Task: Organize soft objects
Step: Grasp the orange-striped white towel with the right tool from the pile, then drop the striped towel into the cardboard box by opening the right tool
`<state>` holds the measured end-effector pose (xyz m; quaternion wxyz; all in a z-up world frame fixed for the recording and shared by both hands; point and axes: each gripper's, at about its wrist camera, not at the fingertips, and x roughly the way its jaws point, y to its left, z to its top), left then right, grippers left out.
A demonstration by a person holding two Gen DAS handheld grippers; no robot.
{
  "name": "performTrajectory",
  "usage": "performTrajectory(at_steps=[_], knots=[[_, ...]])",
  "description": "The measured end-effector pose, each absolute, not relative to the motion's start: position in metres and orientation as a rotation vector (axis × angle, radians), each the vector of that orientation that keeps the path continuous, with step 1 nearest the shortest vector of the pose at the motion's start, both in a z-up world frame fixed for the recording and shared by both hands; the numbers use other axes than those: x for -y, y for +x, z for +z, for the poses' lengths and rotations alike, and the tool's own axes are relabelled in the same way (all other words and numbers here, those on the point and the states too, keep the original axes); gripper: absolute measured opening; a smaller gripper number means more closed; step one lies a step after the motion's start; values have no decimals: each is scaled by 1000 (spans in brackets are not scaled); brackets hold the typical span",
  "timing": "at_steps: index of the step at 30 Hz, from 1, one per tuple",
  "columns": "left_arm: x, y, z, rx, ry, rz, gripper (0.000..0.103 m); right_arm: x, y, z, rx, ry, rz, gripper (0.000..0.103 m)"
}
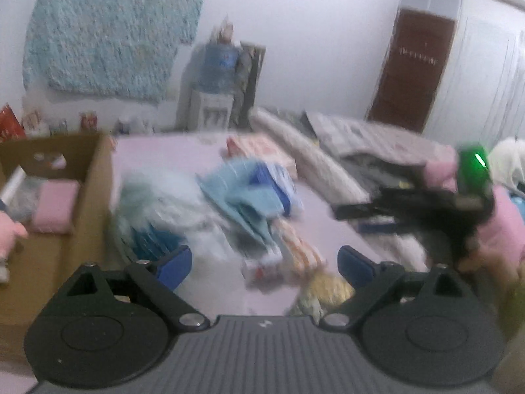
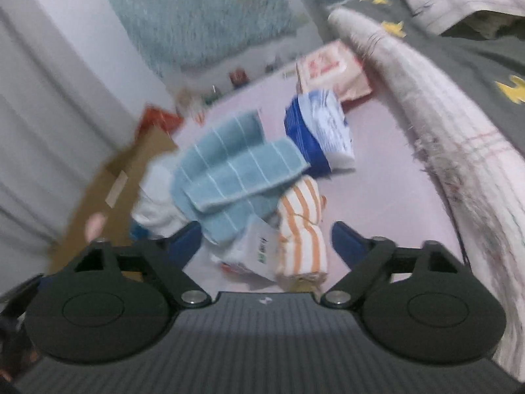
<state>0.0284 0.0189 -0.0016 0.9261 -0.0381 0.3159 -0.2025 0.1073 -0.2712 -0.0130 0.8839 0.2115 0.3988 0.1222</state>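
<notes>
A pile of soft things lies on the pink bed sheet (image 2: 387,177): a light blue towel (image 2: 229,170) with white lines, an orange-striped cloth (image 2: 302,239), a blue-and-white tissue pack (image 2: 321,128), a white pack (image 2: 252,252). The towel also shows in the left wrist view (image 1: 242,193). My right gripper (image 2: 265,239) is open and empty, just before the striped cloth. My left gripper (image 1: 265,262) is open and empty, held above the pile. The right gripper shows from the side in the left wrist view (image 1: 410,203). Both views are blurred.
An open cardboard box (image 1: 95,190) stands left of the pile with a pink pad (image 1: 54,210) inside; it also shows in the right wrist view (image 2: 124,177). A pink tissue pack (image 2: 331,69) lies farther back. Rolled bedding (image 2: 443,131) runs along the right.
</notes>
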Motion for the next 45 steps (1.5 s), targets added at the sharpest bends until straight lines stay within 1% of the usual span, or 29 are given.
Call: performTrajectory(at_steps=[1,2,3,5,6,7,8,10,12,19,22,23,24,25,27,29,32,35,38,41,43,45], knots=[[-13,27,-10,-672,-63,-420,91,264,115,-21,-855,416,261,73],[-8,26,-18,-686,-50,-421,88,260,124,-28,-877,400,266,69],[-4,25,-26,-694,-39,-417,85,257,133,-36,-901,381,258,64],[-1,24,-36,-712,-16,-404,81,252,148,-48,-942,355,252,60],[-1,26,-42,-721,-13,-399,80,251,156,-55,-967,351,254,56],[-2,25,-46,-731,-14,-397,79,250,162,-62,-995,347,243,48],[-3,25,-47,-738,-18,-394,77,249,169,-71,-1030,345,243,44],[-9,25,-49,-746,-31,-385,74,253,170,-77,-1034,394,261,40],[-15,26,-47,-738,-39,-373,72,260,165,-73,-1018,433,236,39],[-22,33,-45,-719,-73,-364,72,296,118,-34,-892,568,175,39],[-22,34,-39,-707,-90,-374,75,294,99,-2,-844,596,238,39],[-23,32,-36,-699,-94,-375,79,287,95,9,-830,599,277,39],[-26,30,-31,-681,-96,-376,83,277,94,23,-815,593,327,39],[-29,25,-25,-652,-93,-371,84,267,94,35,-797,585,375,39],[-40,16,-13,-598,-88,-337,92,235,101,63,-764,553,489,39],[-55,5,-2,-547,-94,-289,95,199,114,83,-746,524,602,39],[-84,-12,9,-492,-121,-191,98,126,147,102,-777,472,752,40],[-113,-26,11,-473,-150,-91,98,49,184,102,-852,399,790,40],[-140,-37,9,-471,-194,-1,98,-17,228,88,-932,322,716,40],[-159,-42,3,-482,-241,55,98,-63,261,77,-926,245,587,40],[-166,-45,1,-487,-258,79,98,-83,277,69,-904,183,505,43],[-172,-47,-1,-492,-263,92,98,-93,290,61,-906,132,436,47]])
